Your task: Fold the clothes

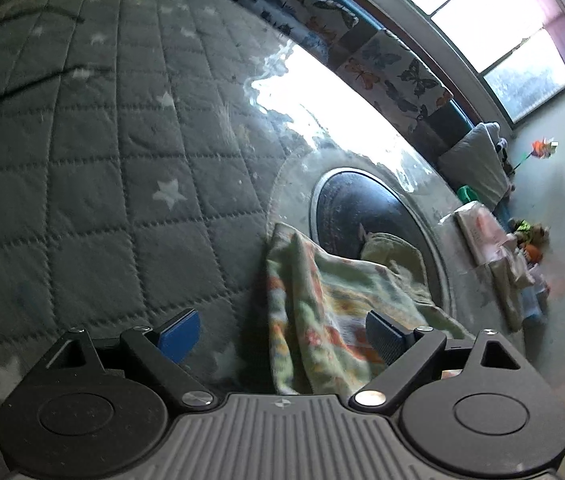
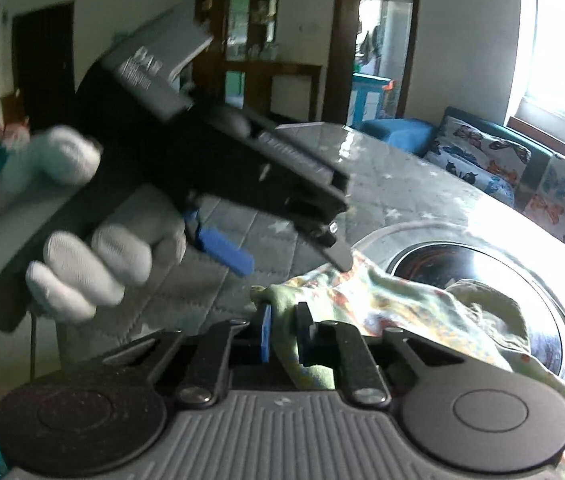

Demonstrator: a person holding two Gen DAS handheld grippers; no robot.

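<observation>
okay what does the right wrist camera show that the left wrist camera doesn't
Only the right wrist view shows the right hand-held gripper shut on the floral garment, a gloved hand on the other tool, and a doorway with shelves behind. Only the left wrist view shows the window, the folded stack by the wall, and a direct look along the left hand-held gripper, open with one pad over the cloth. Both show the garment, the quilted star cover and the butterfly cushions.

No text anywhere is sharp enough to read.

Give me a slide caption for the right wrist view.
Right gripper pinches the floral garment while the open left gripper hovers above.
</observation>
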